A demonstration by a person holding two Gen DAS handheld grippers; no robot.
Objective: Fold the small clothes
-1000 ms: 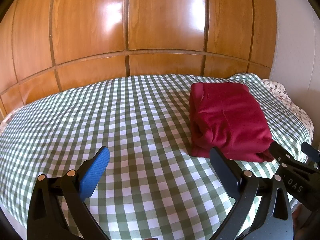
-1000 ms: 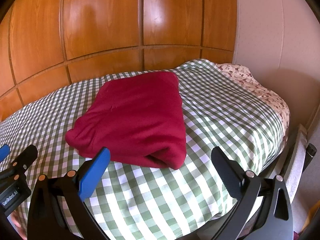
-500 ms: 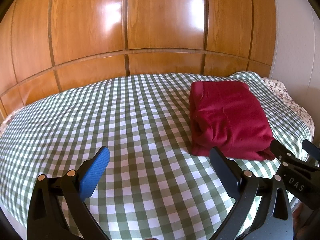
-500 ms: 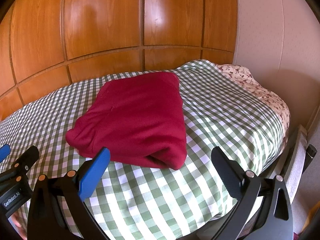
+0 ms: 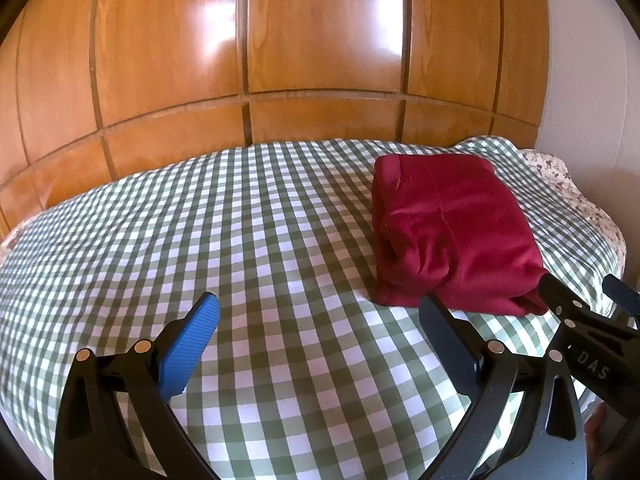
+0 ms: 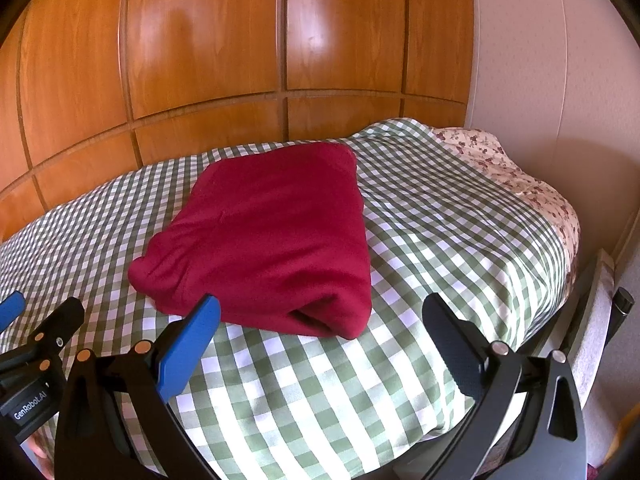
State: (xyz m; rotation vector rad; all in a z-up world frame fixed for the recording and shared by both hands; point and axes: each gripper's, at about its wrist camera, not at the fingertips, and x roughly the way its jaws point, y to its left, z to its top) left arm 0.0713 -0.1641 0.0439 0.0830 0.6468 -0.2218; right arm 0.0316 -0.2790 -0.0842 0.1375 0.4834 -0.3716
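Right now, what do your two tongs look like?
The left tongs and the right tongs match: black plastic frames with triangular cut-outs and round metal rivets, ending in two long fingers. One finger carries a ribbed blue pad, the other a dark one. White lettering marks their sides: "GenRobot.AI" on the left, "DAS" on the right.

One folded red garment [image 6: 264, 240], frame centre; one green-checked bedcover [image 6: 440, 240]; one floral sheet [image 6: 532, 184], right; two grippers, left [image 5: 320, 328] and right [image 6: 320, 328], both agape.
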